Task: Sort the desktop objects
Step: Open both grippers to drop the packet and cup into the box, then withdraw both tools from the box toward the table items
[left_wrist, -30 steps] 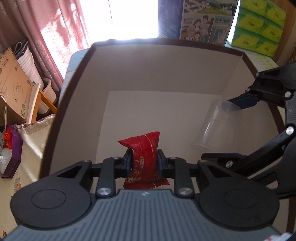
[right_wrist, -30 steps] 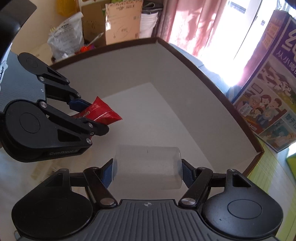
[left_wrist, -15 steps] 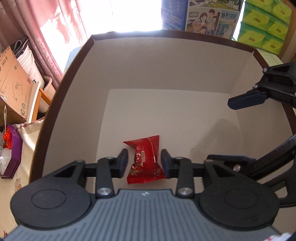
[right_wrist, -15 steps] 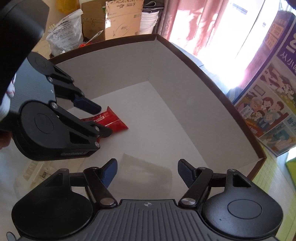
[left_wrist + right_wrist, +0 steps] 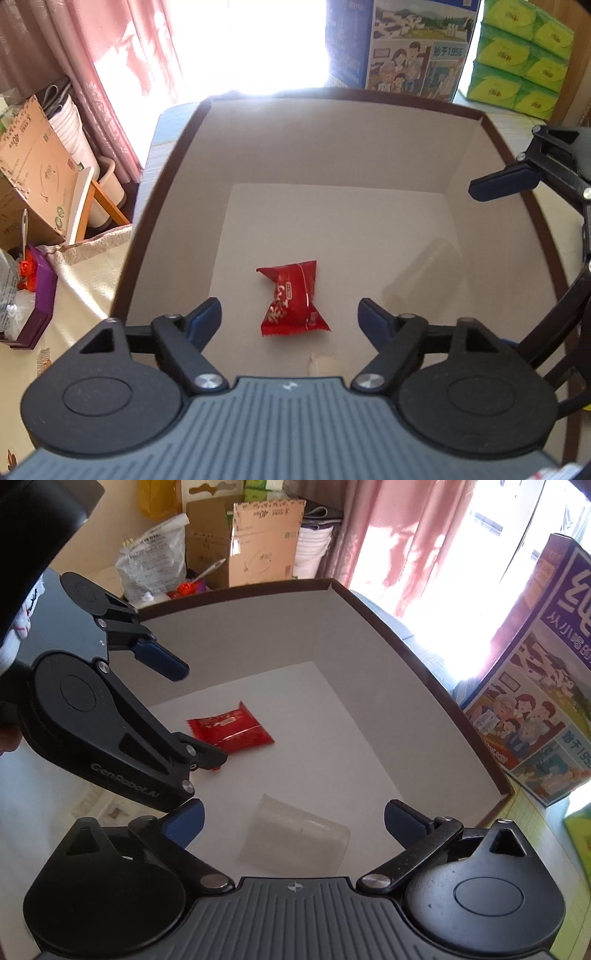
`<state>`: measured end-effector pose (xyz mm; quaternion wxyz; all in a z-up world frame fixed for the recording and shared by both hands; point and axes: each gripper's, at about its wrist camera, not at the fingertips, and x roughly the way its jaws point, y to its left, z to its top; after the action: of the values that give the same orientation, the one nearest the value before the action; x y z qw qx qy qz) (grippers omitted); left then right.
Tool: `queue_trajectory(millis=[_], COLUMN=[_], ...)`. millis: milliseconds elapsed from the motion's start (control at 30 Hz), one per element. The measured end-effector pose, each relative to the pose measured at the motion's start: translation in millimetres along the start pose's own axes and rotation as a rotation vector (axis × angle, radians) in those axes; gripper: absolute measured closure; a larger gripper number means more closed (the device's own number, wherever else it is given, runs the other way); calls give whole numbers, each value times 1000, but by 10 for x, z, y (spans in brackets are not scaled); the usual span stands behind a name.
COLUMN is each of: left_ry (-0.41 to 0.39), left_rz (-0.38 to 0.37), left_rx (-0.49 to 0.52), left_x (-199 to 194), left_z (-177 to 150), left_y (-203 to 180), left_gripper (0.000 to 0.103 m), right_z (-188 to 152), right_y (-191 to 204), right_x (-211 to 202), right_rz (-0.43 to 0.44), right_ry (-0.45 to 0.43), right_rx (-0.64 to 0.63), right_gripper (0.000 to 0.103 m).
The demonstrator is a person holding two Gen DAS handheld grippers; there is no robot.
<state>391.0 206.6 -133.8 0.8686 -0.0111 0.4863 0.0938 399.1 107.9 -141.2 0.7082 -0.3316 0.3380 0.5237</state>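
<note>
A red snack packet [image 5: 291, 299] lies flat on the floor of a brown-rimmed cardboard box [image 5: 369, 147]. A clear plastic cup [image 5: 424, 277] lies on its side on the box floor to the packet's right. My left gripper [image 5: 290, 319] is open and empty, raised above the packet. My right gripper [image 5: 293, 821] is open and empty, raised above the cup [image 5: 295, 843]. The packet [image 5: 231, 727] shows in the right wrist view too, partly behind the left gripper [image 5: 177, 709]. The right gripper's finger [image 5: 502, 182] shows at the right of the left wrist view.
A blue illustrated carton [image 5: 402, 48] and green tissue packs [image 5: 524, 51] stand behind the box. Pink curtains [image 5: 122, 62], a cardboard carton [image 5: 29, 177] and a purple tray [image 5: 33, 314] are to the left. A cream tablecloth [image 5: 81, 280] lies beside the box.
Both grippers opened and rose. The left let go of the red packet and the right let go of the clear cup; both now lie on the box floor.
</note>
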Motion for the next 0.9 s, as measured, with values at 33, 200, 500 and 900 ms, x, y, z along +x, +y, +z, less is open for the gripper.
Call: queue_trajectory(millis=[33,200,500,900], left_ry=[-10,-51,-85,-138], left_rz=[6,30,35,110], left_rx=[-2,-24,-89,-99], left_x=[-57,-360,-889,-1443], left_z=[-16,-78,-304,-707], left_y=[-10,-24,-74,-275], left_gripper=[19,14,8,6], right_z=[-14,-85,-284,-532], right_y=[4,36,243,473], right_x=[-52,-358,-909,-1326], right_rz=[8,39,76,35], right_ry=[-14,-80,-171,-224], right_rx=[7,67,163,258], right_gripper=[2,2,2,2])
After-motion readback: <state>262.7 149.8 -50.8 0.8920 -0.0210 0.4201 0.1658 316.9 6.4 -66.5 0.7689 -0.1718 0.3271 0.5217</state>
